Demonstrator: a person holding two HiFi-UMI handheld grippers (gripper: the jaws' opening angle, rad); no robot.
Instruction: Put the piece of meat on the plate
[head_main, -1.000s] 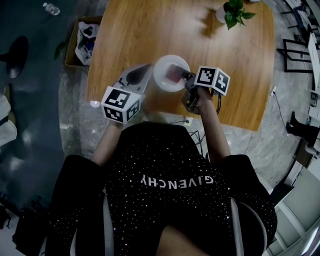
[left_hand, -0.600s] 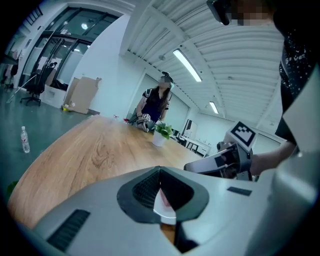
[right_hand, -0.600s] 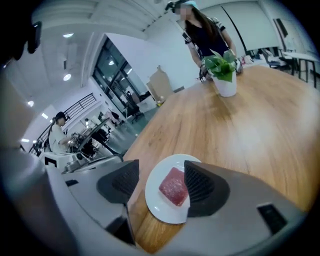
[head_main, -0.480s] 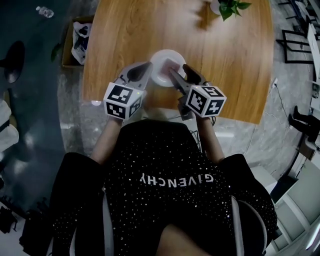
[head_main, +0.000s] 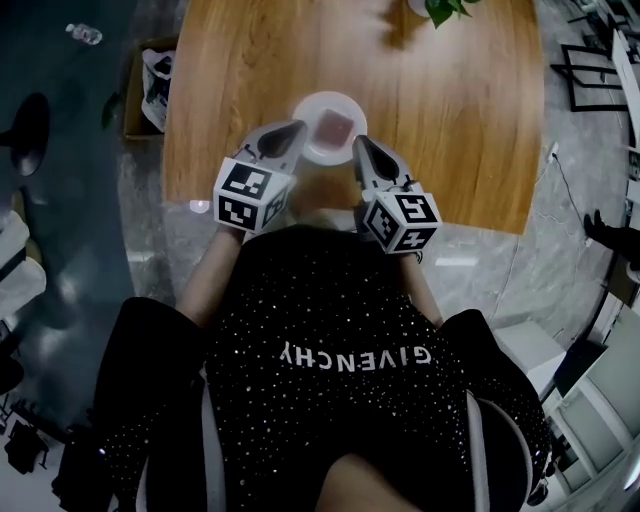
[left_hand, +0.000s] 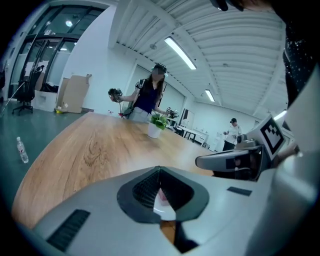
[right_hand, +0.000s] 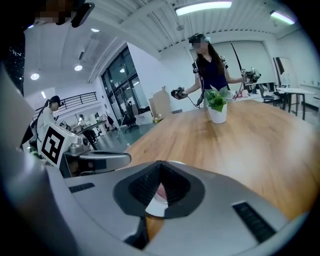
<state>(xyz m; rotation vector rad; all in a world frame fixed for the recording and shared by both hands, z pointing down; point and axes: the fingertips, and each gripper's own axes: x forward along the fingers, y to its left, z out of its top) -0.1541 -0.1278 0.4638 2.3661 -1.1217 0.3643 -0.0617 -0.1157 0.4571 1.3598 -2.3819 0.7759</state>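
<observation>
Placement step judged complete: the piece of meat (head_main: 333, 127) lies on the plate (head_main: 305, 110) on the tabletop (head_main: 450, 150), the right hand-held gripper (head_main: 359, 143), jaws just closed on nothing, and the left hand-held gripper (head_main: 296, 128), likewise shut and empty, sit near its rim, so the next move calls only for withdrawal.

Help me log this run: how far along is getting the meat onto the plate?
Done: the piece of meat lies on the white plate. In hand: nothing; the right gripper has just been closing its jaws on nothing and is shut, the left gripper is shut and empty too, both short of the plate. Left: nothing visible.
</observation>
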